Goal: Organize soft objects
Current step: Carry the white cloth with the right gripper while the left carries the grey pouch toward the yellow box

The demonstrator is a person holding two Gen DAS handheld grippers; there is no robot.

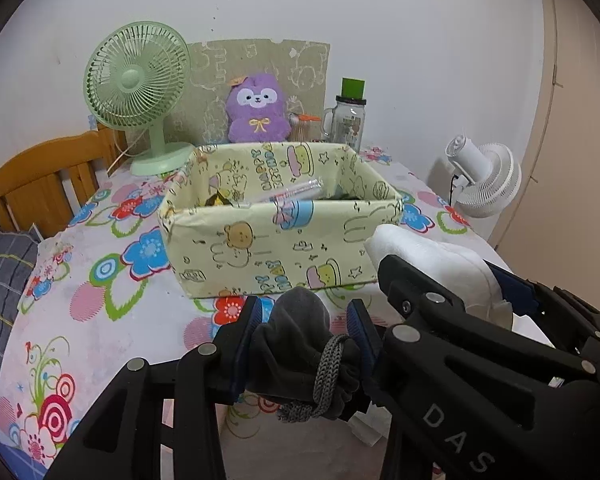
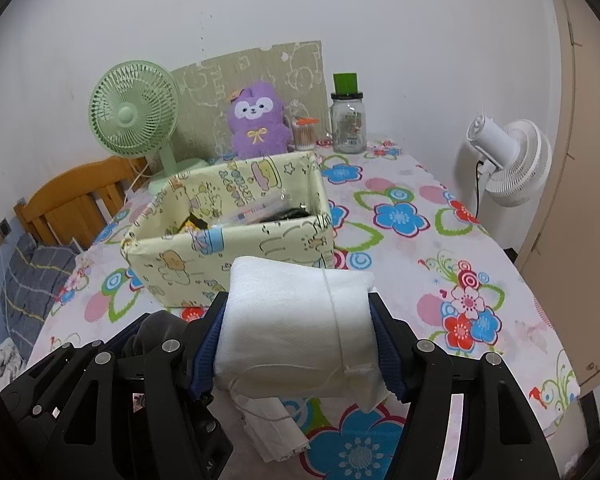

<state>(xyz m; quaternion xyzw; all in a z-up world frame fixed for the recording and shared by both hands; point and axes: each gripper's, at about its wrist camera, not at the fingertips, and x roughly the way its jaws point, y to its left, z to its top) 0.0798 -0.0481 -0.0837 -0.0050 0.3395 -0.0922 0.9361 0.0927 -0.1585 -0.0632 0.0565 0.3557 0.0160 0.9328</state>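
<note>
My left gripper (image 1: 306,326) is shut on a dark grey drawstring pouch (image 1: 300,344) and holds it above the table, in front of the yellow cartoon-print box (image 1: 276,248). My right gripper (image 2: 296,332) is shut on a white cloth bundle (image 2: 296,320) tied with string, just right of the left gripper. The bundle also shows in the left wrist view (image 1: 428,264). The box (image 2: 228,252) is open and holds several small items. A purple plush toy (image 1: 257,108) sits behind the box.
A green desk fan (image 1: 138,100) stands at the back left, a glass jar with a green lid (image 1: 350,118) at the back right. A white fan (image 2: 508,160) stands beyond the table's right edge. A wooden bed frame (image 1: 40,184) is at the left. A folded white cloth (image 2: 276,428) lies under my right gripper.
</note>
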